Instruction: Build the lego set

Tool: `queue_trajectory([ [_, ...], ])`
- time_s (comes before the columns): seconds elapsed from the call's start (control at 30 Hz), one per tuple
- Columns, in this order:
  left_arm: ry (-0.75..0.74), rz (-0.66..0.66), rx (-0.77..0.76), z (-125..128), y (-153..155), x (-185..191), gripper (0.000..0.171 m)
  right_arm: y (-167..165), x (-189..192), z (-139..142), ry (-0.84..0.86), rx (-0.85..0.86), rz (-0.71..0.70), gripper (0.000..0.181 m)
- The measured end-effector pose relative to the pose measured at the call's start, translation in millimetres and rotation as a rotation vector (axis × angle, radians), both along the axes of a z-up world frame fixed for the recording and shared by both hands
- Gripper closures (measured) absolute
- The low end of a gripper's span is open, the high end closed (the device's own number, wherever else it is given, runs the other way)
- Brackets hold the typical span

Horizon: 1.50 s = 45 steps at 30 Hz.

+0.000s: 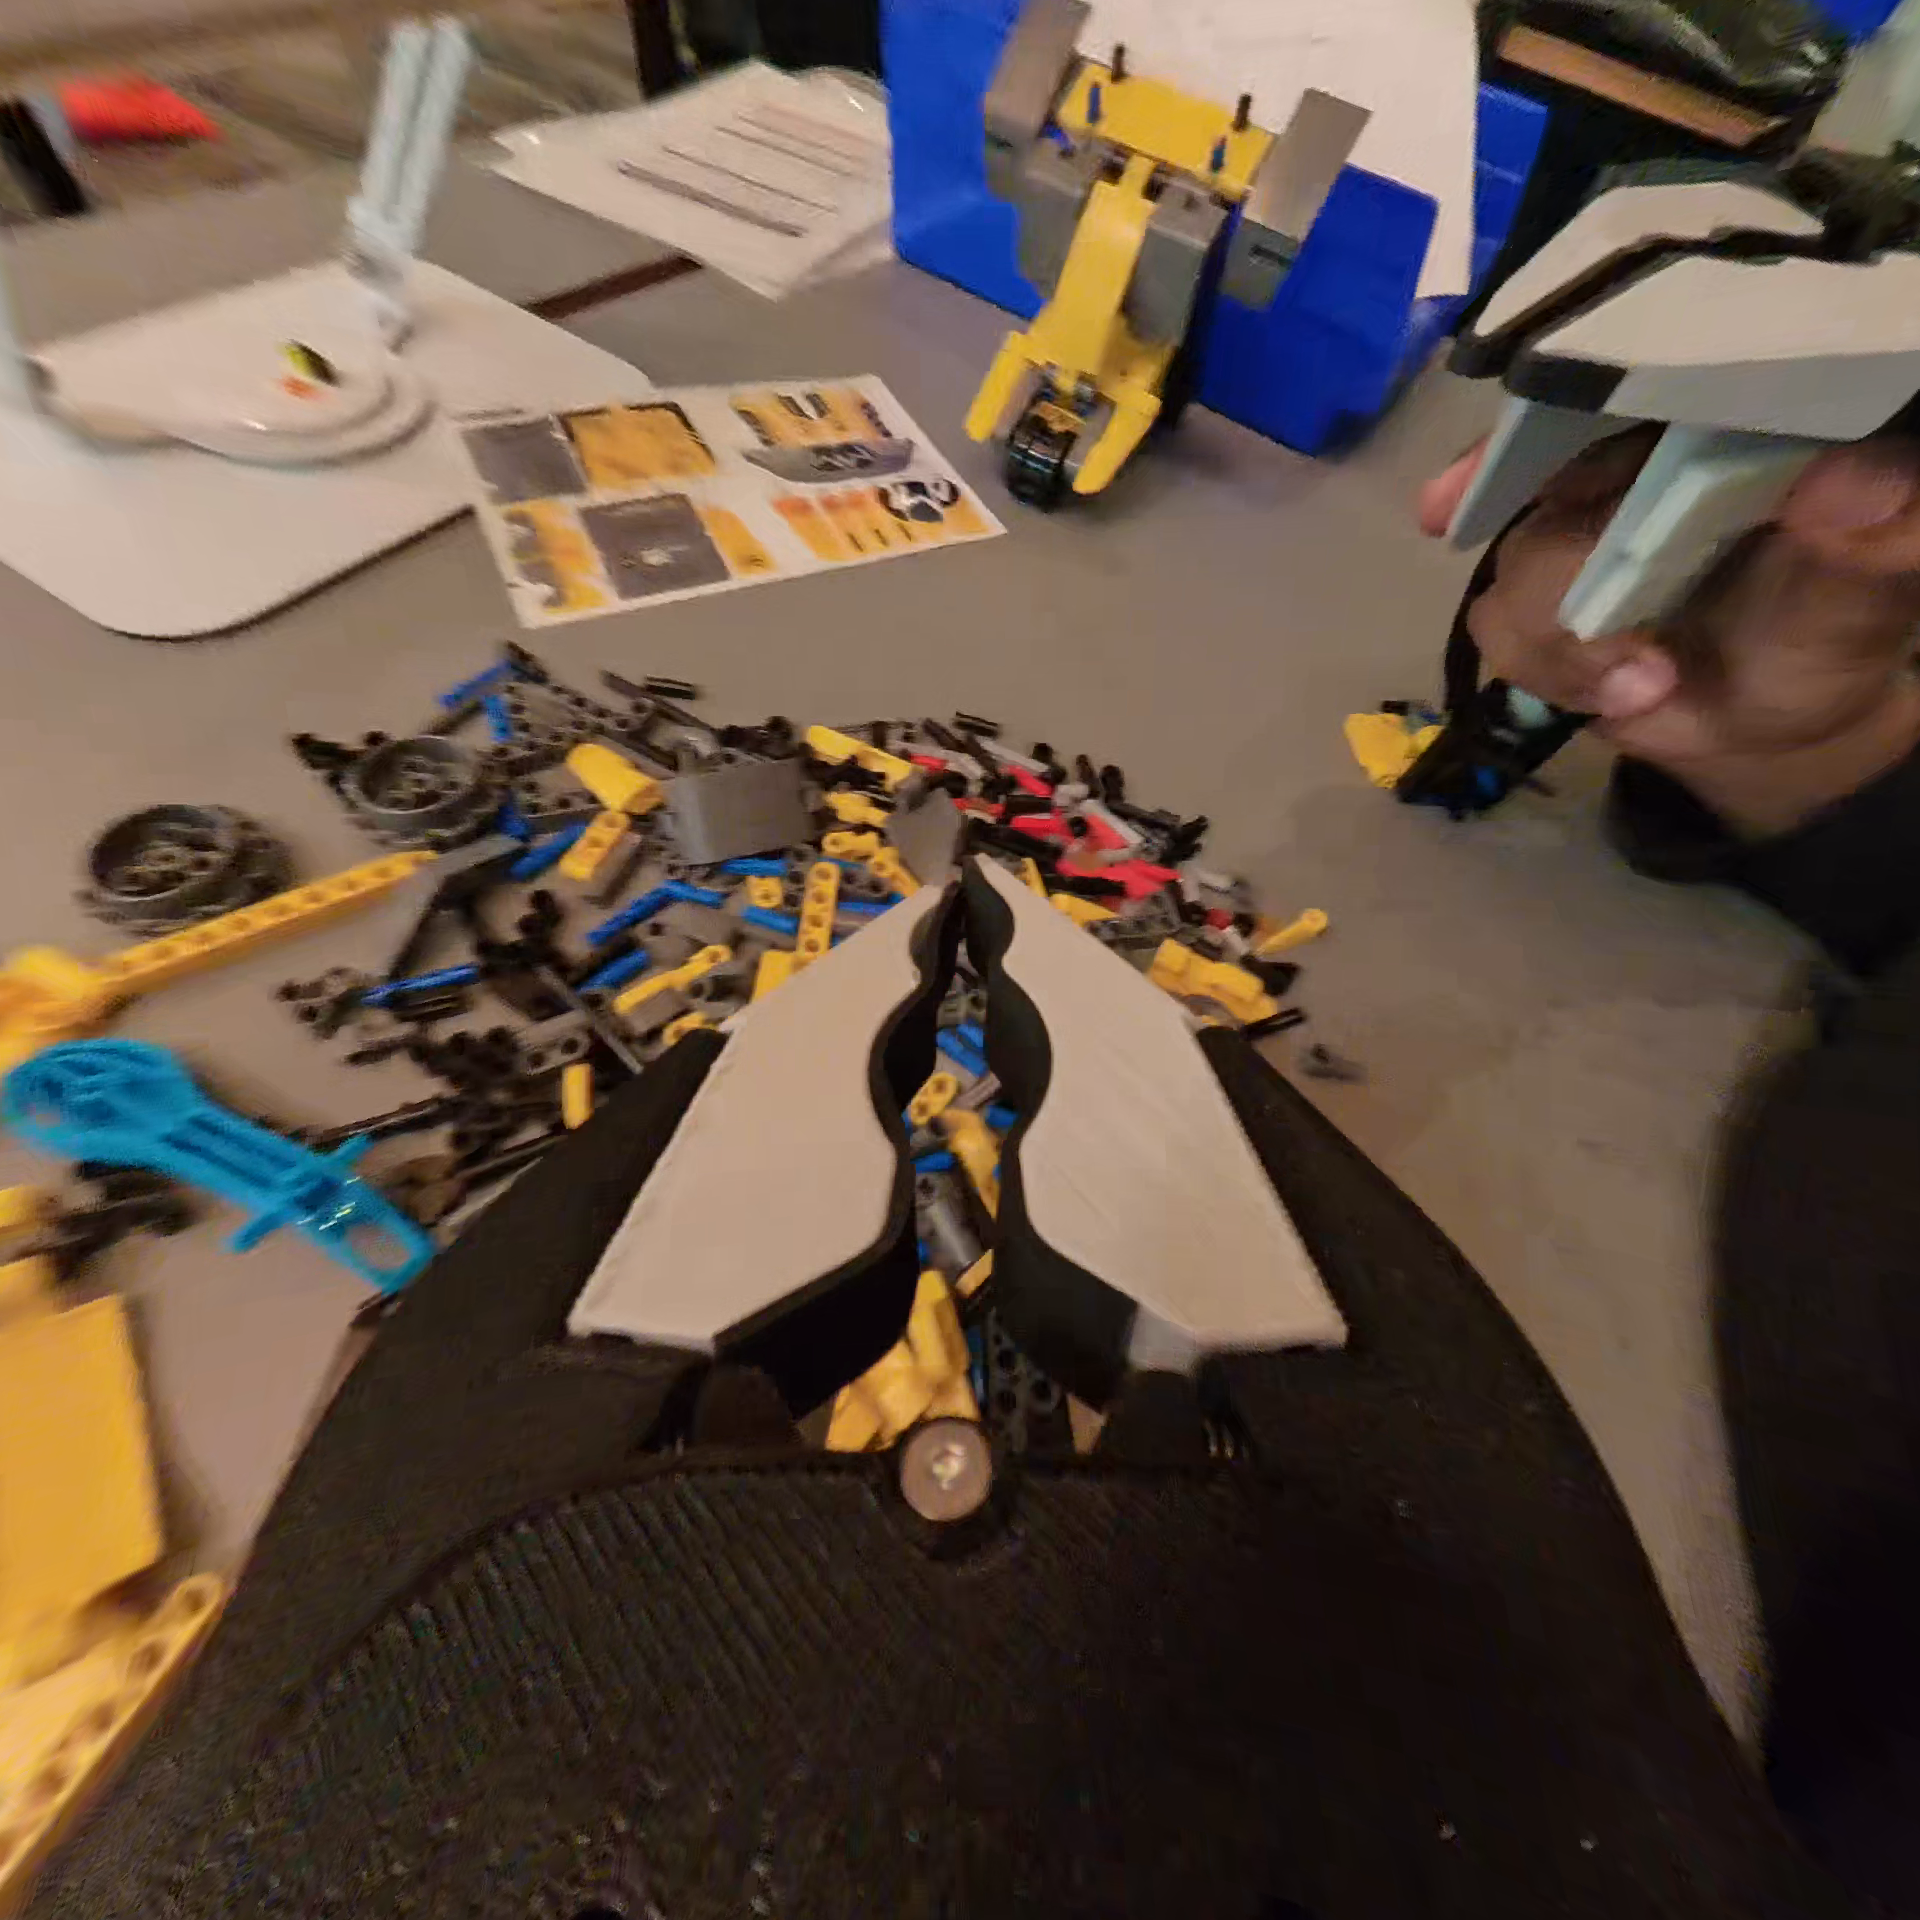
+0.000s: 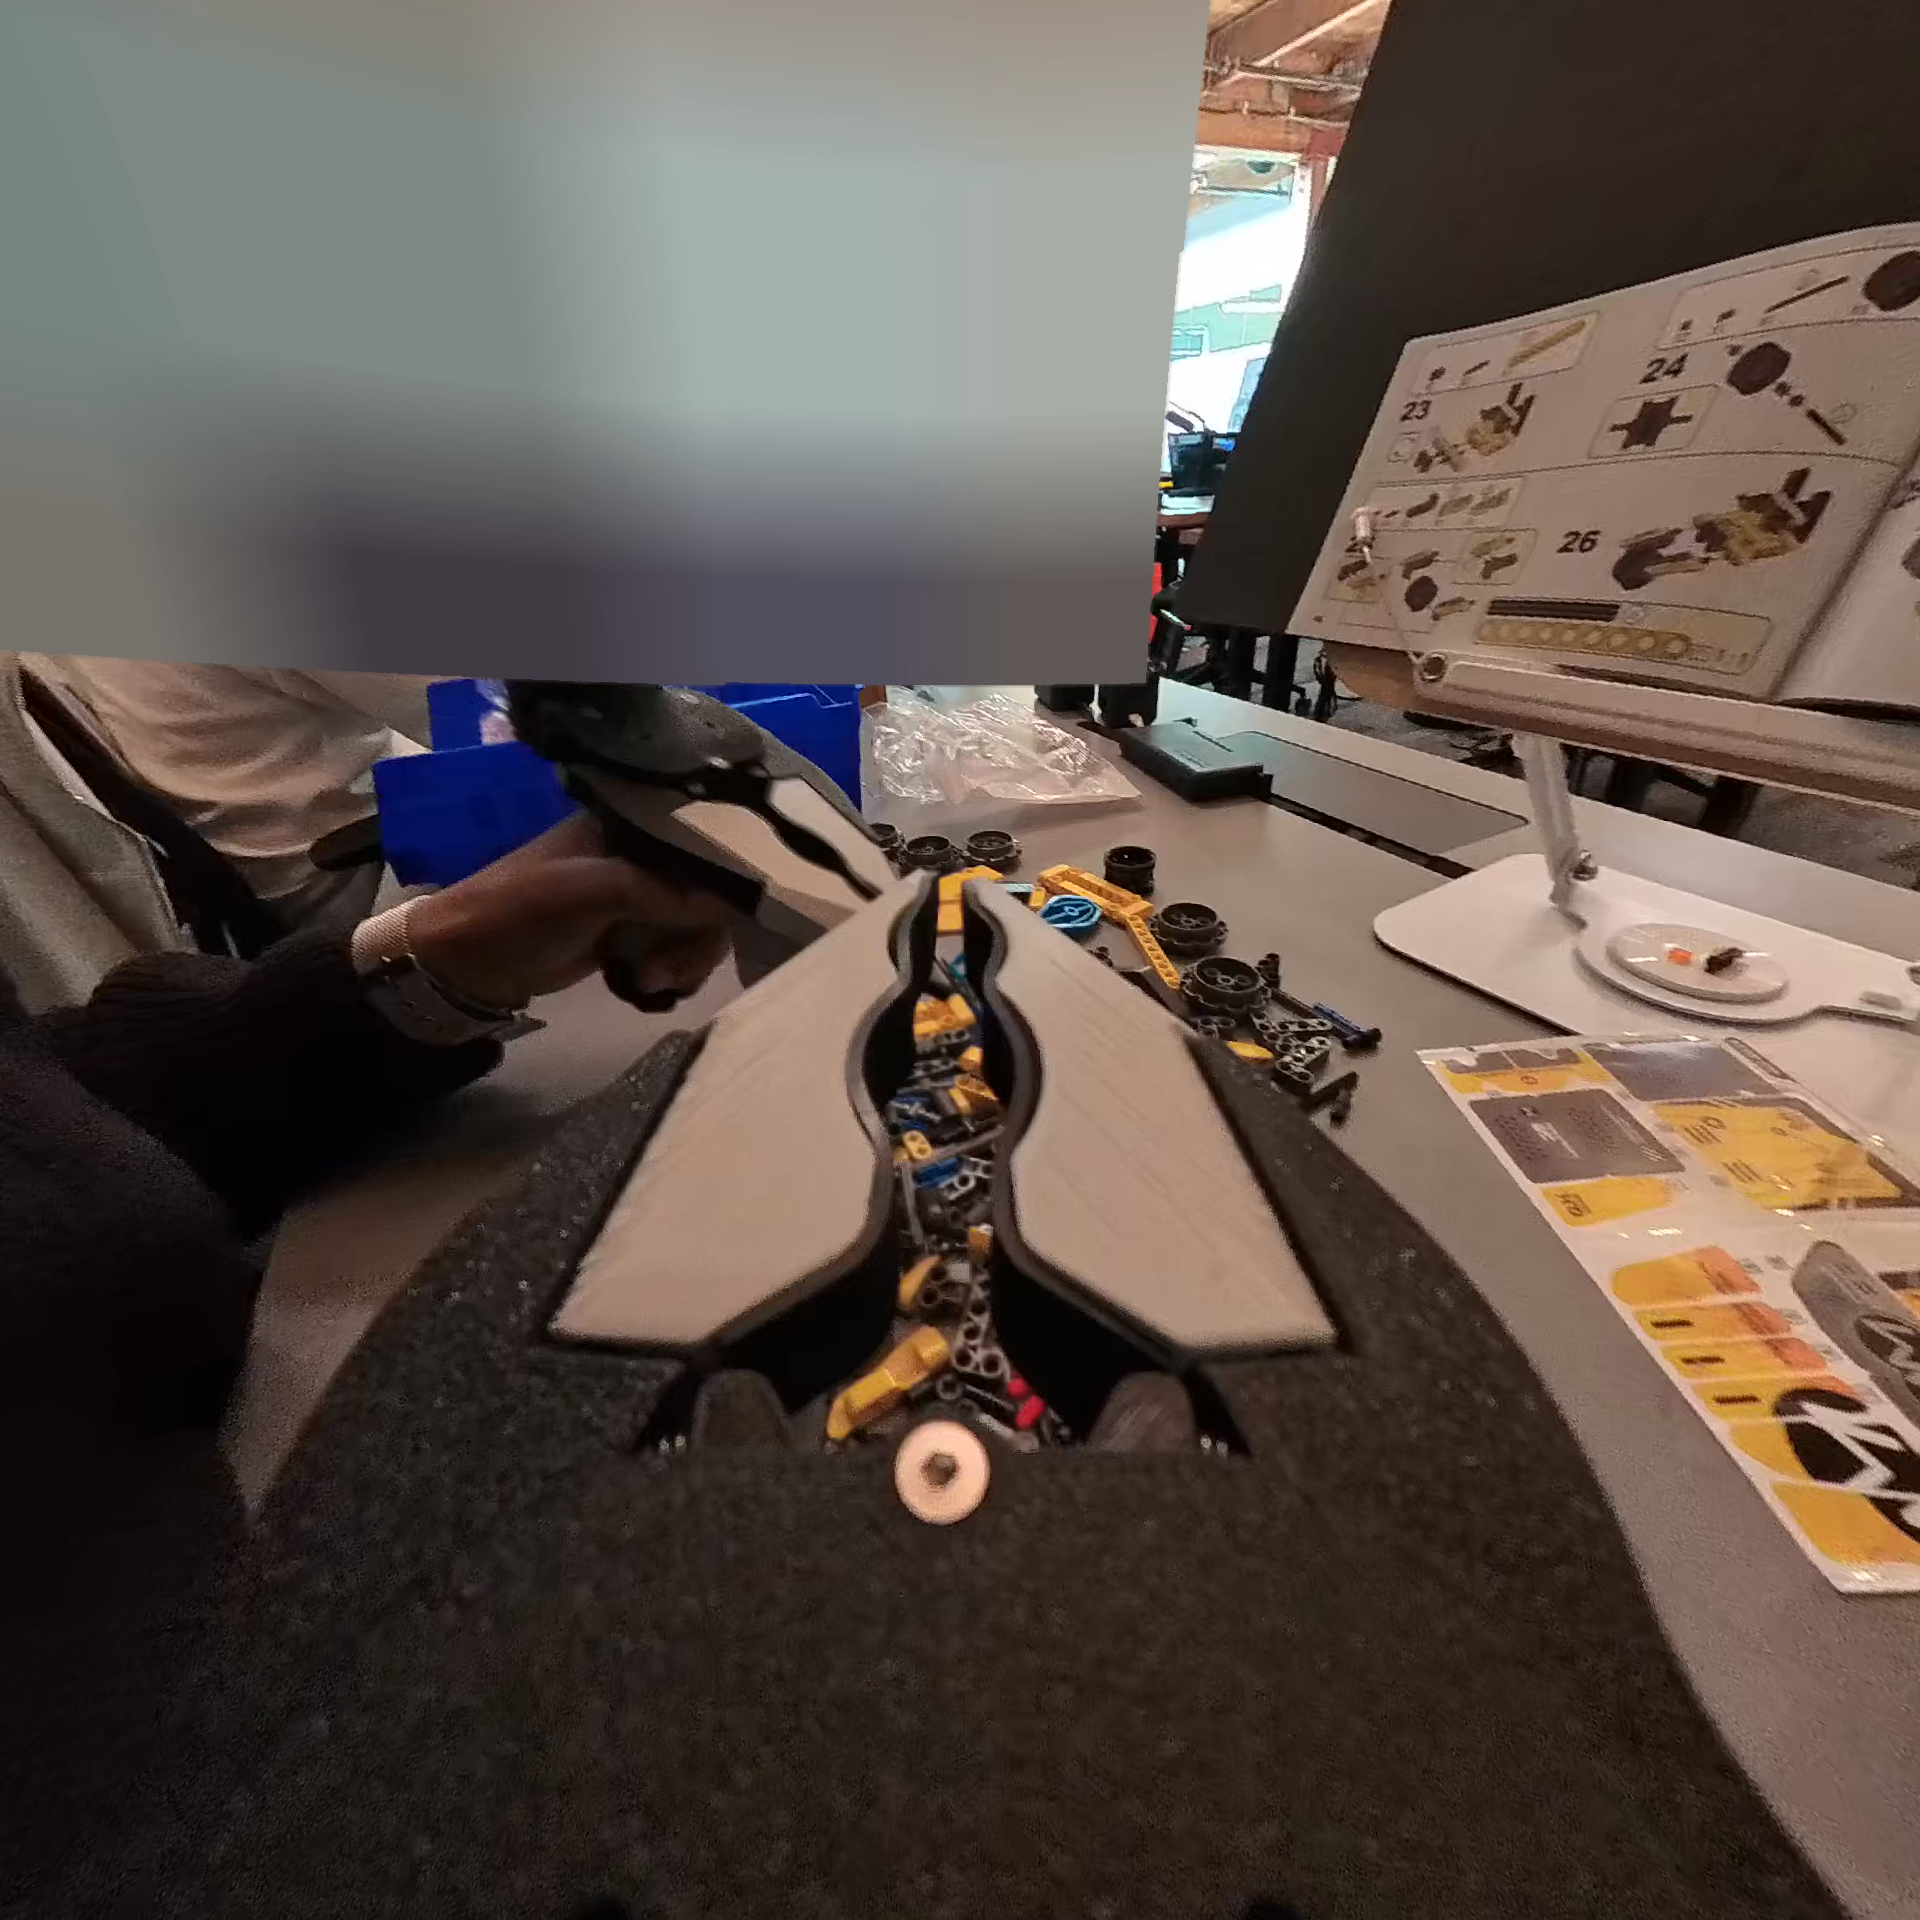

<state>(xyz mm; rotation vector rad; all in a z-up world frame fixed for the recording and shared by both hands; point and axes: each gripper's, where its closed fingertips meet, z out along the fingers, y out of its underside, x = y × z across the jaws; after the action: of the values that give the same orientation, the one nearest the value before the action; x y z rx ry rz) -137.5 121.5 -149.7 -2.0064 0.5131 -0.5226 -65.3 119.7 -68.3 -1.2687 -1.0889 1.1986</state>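
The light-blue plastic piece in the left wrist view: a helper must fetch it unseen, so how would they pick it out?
Start at the heap of loose building parts on the grey table. At its left edge lies the light-blue openwork plastic piece, a round end with a slotted handle. Nothing nearby shares its pale turquoise colour.

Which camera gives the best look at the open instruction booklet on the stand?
The right wrist view: the instruction booklet lies open facing the camera. The left wrist view shows only the white stand, blurred, not the pages.
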Motion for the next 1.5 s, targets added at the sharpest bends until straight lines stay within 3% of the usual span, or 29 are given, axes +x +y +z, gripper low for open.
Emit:
queue_trajectory([
  [0.07,0.013,0.016,-0.068,-11.6,5.9,3.3,0.171,-3.2,-1.7,1.7,0.004,-0.003,0.021,0.176],
  [0.2,0.176,0.100,-0.200,-48.3,10.1,-15.3,0.169,-2.8,-1.0,2.6,0.006,0.024,-0.006,0.173],
  [0.43,0.241,0.150,-0.209,-59.4,12.1,-24.7,0.157,-7.6,1.1,9.3,0.045,-0.014,0.022,0.171],
  [0.6,0.223,0.167,-0.208,-59.7,16.2,-25.6,0.158,-8.3,4.2,13.7,0.063,-0.013,0.022,0.171],
  [0.77,0.286,0.208,-0.199,-63.0,20.0,-32.1,0.143,-10.9,4.3,14.7,0.064,-0.006,0.027,0.170],
  [0.93,0.275,0.145,-0.170,-57.0,15.9,-18.6,0.154,-13.3,3.5,14.5,0.059,0.007,0.030,0.170],
  [1.13,0.282,0.162,-0.235,-71.3,14.3,-22.8,0.152,-18.3,2.5,14.8,0.064,-0.008,0.065,0.170],
  [1.23,0.274,0.158,-0.239,-71.6,13.9,-22.2,0.165,-18.2,3.0,15.6,0.071,-0.016,0.070,0.170],
  [1.33,0.277,0.154,-0.235,-71.4,14.0,-22.2,0.166,-18.9,3.4,16.3,0.076,-0.025,0.079,0.169],
  [1.5,0.254,0.147,-0.145,-52.1,16.7,-16.3,0.167,-16.0,7.9,20.8,0.088,-0.011,0.067,0.169],
])
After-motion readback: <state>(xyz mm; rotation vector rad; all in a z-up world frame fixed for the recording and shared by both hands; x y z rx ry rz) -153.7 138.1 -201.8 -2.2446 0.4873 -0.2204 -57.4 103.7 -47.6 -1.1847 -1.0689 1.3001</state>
